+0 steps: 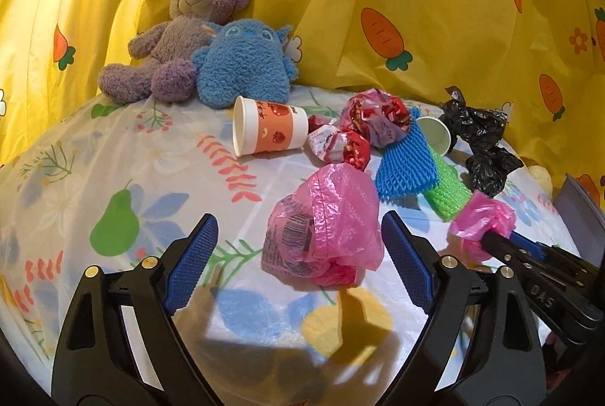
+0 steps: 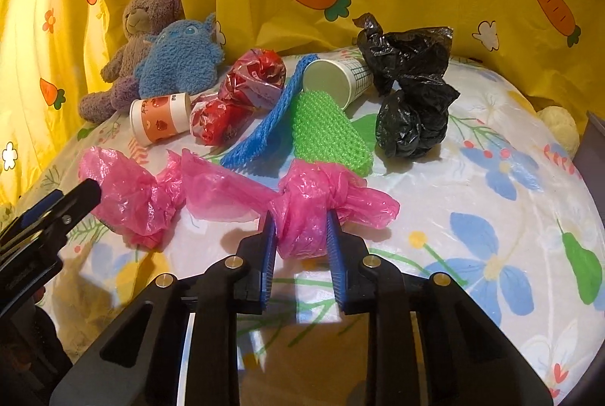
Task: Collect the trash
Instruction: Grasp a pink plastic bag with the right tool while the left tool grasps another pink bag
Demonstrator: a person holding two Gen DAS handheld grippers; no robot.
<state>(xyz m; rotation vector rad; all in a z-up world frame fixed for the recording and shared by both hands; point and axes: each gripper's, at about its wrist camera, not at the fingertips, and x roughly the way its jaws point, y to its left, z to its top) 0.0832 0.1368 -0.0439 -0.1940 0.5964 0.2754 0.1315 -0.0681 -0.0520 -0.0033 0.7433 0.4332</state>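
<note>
Cups, foam nets, red wrappers and black bags (image 2: 412,92) crowd the tabletop (image 2: 472,217) behind. Right gripper (image 2: 300,239) jaws clench a small pink bag (image 2: 321,202); left gripper (image 1: 298,254) jaws stand wide around a larger pink bag (image 1: 325,232), not pressing it.

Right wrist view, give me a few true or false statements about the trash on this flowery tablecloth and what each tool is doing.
1. The right tool grips a crumpled pink plastic bag. True.
2. The left tool is clamped on the larger pink plastic bag with a barcoded wrapper inside. False: its jaws stand open around it.
3. The orange-banded paper cup stands upright. False: it lies on its side.
4. The crumpled black plastic bags lie beside the white grid-printed paper cup. True.
5. The blue plush toy lies on the green foam net sleeve. False: it sits by the purple teddy bear.
</note>
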